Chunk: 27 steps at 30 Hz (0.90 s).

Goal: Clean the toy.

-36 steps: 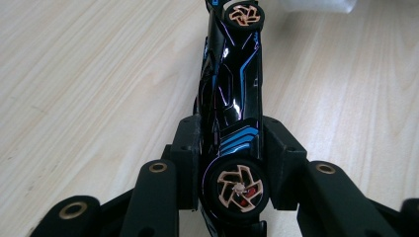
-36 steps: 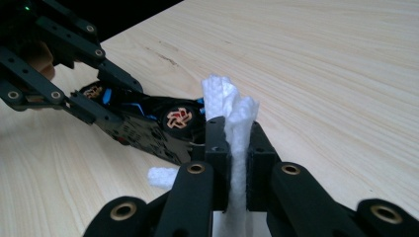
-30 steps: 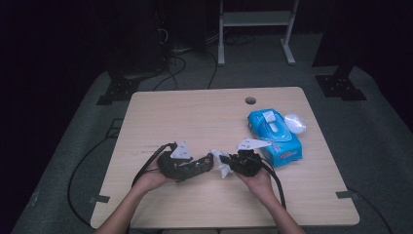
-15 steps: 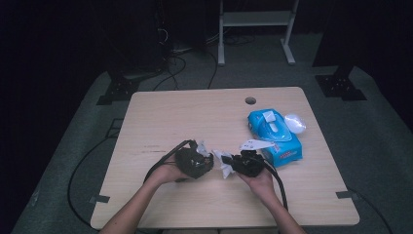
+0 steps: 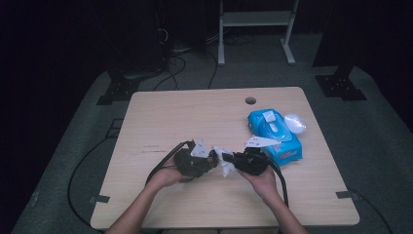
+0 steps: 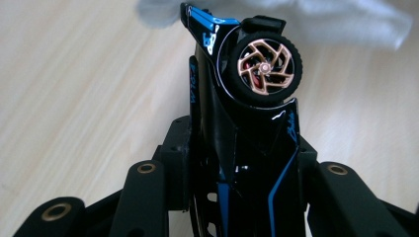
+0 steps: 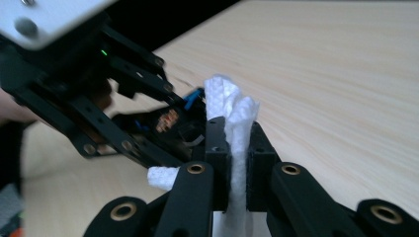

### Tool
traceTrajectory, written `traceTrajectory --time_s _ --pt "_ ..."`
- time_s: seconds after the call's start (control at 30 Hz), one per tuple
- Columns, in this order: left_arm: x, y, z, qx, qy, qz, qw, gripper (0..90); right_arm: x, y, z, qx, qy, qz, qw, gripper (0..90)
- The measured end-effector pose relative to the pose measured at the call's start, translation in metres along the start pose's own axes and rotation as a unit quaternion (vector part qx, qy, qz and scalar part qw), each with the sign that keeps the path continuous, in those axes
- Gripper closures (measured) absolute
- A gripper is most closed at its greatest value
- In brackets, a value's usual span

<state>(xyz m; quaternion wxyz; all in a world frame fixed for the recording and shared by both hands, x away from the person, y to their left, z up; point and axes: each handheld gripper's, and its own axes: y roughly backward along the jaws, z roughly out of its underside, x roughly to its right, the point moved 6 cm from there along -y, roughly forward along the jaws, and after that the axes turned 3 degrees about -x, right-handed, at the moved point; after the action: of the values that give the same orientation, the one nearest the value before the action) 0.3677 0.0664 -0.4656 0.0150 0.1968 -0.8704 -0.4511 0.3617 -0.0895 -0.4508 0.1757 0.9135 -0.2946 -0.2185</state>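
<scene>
My left gripper (image 5: 208, 160) is shut on a black toy car (image 6: 232, 103) with blue trim and a copper-spoked wheel (image 6: 265, 69). Its jaws have just been closing, with the car between them. The car's nose points at a white wipe (image 6: 316, 22) lying just ahead. My right gripper (image 5: 234, 160) is shut on that crumpled white wipe (image 7: 232, 106), which stands up between the pads. In the right gripper view the left gripper (image 7: 163, 118) and the car (image 7: 170, 121) sit right against the wipe. Both grippers meet near the table's front middle.
A blue wipe pack (image 5: 273, 134) with its flap up lies right of the grippers, a pale round lid (image 5: 295, 123) beside it. The wooden table (image 5: 185, 117) has a cable hole (image 5: 250, 101) at the back. Cables trail off the left edge.
My left hand has shifted right with the car, bringing it up to the wipe. The right gripper has stayed in place with the wipe in it.
</scene>
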Motion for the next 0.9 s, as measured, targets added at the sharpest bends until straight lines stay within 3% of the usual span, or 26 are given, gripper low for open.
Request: traceTrajectory --time_s 0.13,0.23,0.3,0.47,0.57,0.6,0.73,0.83,0.9 --pt "0.009 0.01 -0.01 0.057 0.0 0.001 0.9984 57.2 -0.021 0.011 -0.016 0.032 0.003 -0.049 0.9983 83.2" --pt "0.013 0.018 -0.012 0.096 0.01 0.005 0.9954 57.3 -0.031 0.019 -0.026 0.049 0.011 -0.069 0.9964 83.2" --pt "0.015 0.02 -0.012 0.109 0.014 0.008 0.9939 57.3 -0.031 0.023 -0.028 0.052 0.016 -0.065 0.9964 83.3" --pt "0.019 0.018 -0.009 0.111 0.01 0.012 0.9937 57.3 -0.025 0.025 -0.026 0.043 0.018 -0.045 0.9979 83.3" --pt "0.021 0.016 -0.009 0.112 0.011 0.013 0.9935 57.3 -0.037 0.024 -0.03 0.043 0.032 -0.06 0.9968 83.3" --pt "0.021 0.016 -0.01 0.114 0.01 0.014 0.9933 57.4 -0.046 0.022 -0.031 0.036 0.049 -0.062 0.9962 83.2" --pt "0.021 0.021 -0.009 0.119 0.011 0.01 0.9928 57.3 -0.046 0.021 -0.032 0.03 0.07 -0.038 0.9964 83.3" --pt "0.02 0.02 -0.008 0.119 0.012 0.01 0.9928 57.4 -0.036 0.024 -0.029 0.027 0.062 -0.015 0.9976 83.3" --pt "0.022 0.016 -0.008 0.116 0.01 0.012 0.9931 57.3 -0.037 0.024 -0.028 0.021 0.062 -0.009 0.9978 83.4"
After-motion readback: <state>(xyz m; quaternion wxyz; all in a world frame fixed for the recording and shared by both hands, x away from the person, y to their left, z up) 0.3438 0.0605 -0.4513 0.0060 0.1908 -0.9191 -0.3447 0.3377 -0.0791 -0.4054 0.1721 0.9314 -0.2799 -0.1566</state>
